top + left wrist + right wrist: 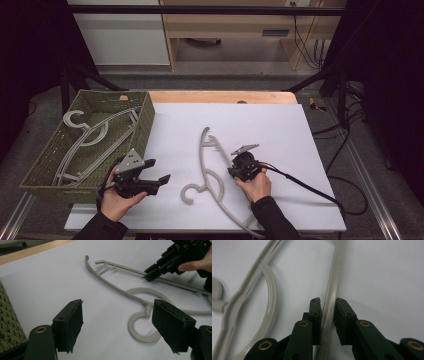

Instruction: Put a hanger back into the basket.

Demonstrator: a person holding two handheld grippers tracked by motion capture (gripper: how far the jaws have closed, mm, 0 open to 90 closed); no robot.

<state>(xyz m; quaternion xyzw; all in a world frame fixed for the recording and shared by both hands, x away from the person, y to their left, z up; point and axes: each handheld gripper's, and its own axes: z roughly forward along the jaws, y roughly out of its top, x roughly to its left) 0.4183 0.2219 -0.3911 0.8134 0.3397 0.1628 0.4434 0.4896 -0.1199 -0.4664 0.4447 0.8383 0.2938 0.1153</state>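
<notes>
A table (pixel 280 125) covered by a white sheet fills the middle of the scene. At its left edge sits a green woven basket (pixel 145 125) holding more grey hangers (pixel 92 140). One grey plastic hanger (pixel 206 172) lies flat on the sheet, near the front, its hook toward the left. The right claw (pixel 327 311) straddles the hanger's straight bar, the pads close on either side with a slight gap visible. The left claw (pixel 117 326) hovers spread wide and empty, left of the hook.
</notes>
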